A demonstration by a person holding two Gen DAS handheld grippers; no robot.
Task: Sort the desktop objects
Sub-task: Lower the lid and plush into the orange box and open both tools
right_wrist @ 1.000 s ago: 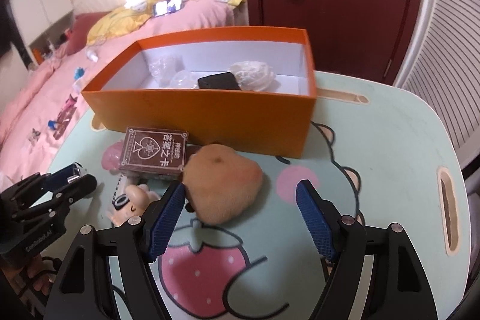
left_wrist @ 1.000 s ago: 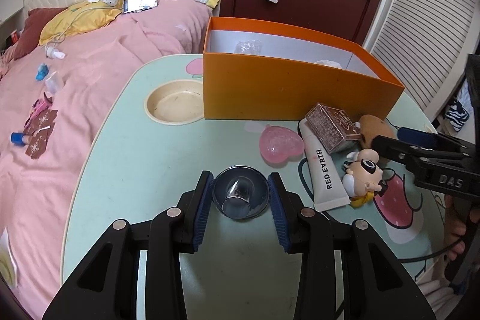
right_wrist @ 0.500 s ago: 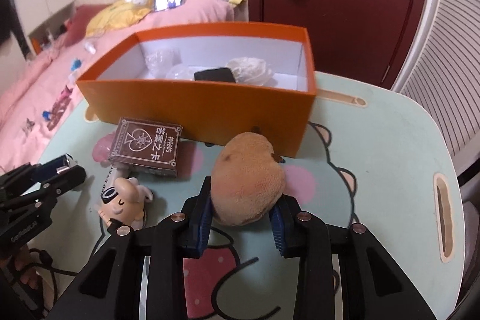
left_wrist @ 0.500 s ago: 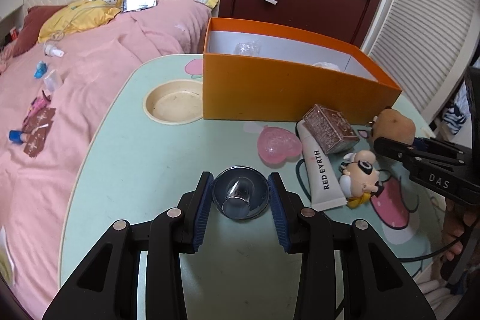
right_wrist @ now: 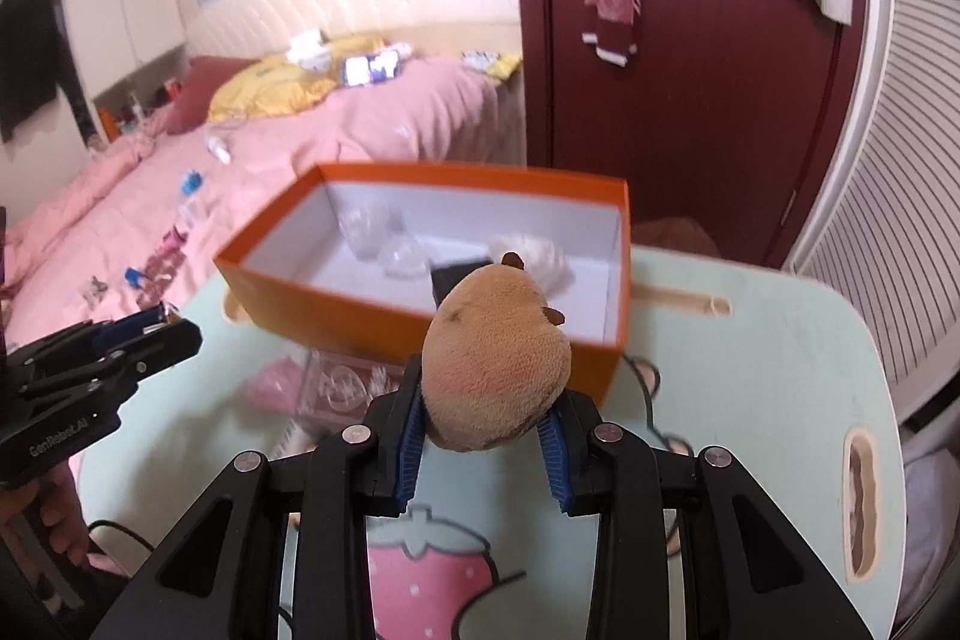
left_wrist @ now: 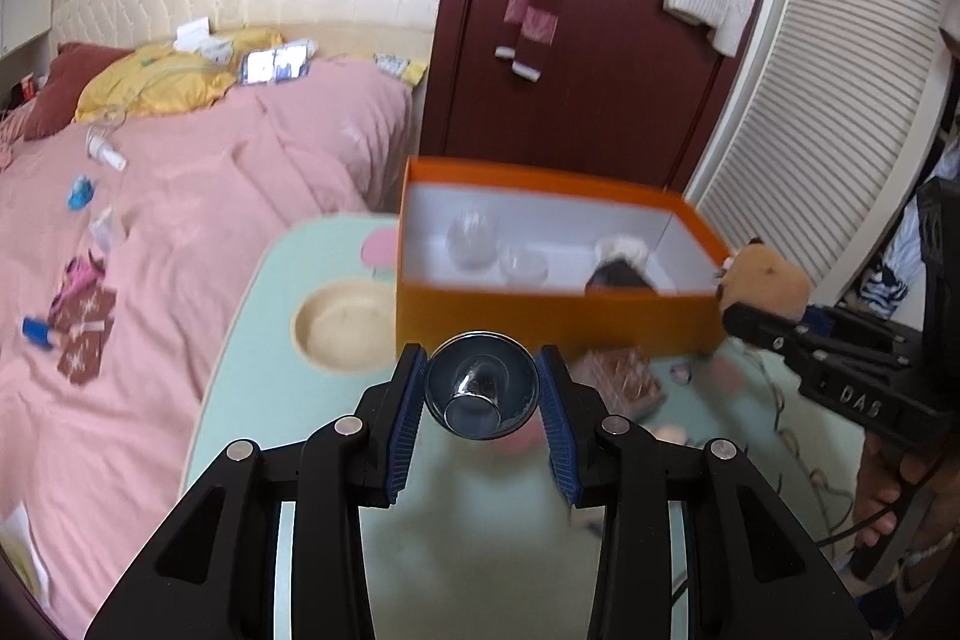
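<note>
My left gripper (left_wrist: pixel 480 391) is shut on a small clear glass cup (left_wrist: pixel 480 383), held above the mint table (left_wrist: pixel 240 370) in front of the orange box (left_wrist: pixel 558 319). My right gripper (right_wrist: pixel 485 409) is shut on a brown plush toy (right_wrist: pixel 495 364), lifted off the table near the box's (right_wrist: pixel 336 304) front right corner. The same plush (left_wrist: pixel 765 280) shows at the right in the left wrist view. Inside the box lie clear glass pieces (right_wrist: pixel 384 244), a dark object and a white fluffy item (right_wrist: pixel 534 250). A card box (left_wrist: pixel 621 376) lies blurred on the table.
A round cream dish (left_wrist: pixel 342 328) sits left of the orange box. A pink item (right_wrist: pixel 273 382) lies on the table near the card box. A pink bed (left_wrist: pixel 180 220) with small clutter borders the table's left side. A dark red door (right_wrist: pixel 690 70) stands behind.
Both grippers rose from the table, carrying the glass cup and the plush. The right gripper closed on the plush a second ago. The box interior now shows in both views.
</note>
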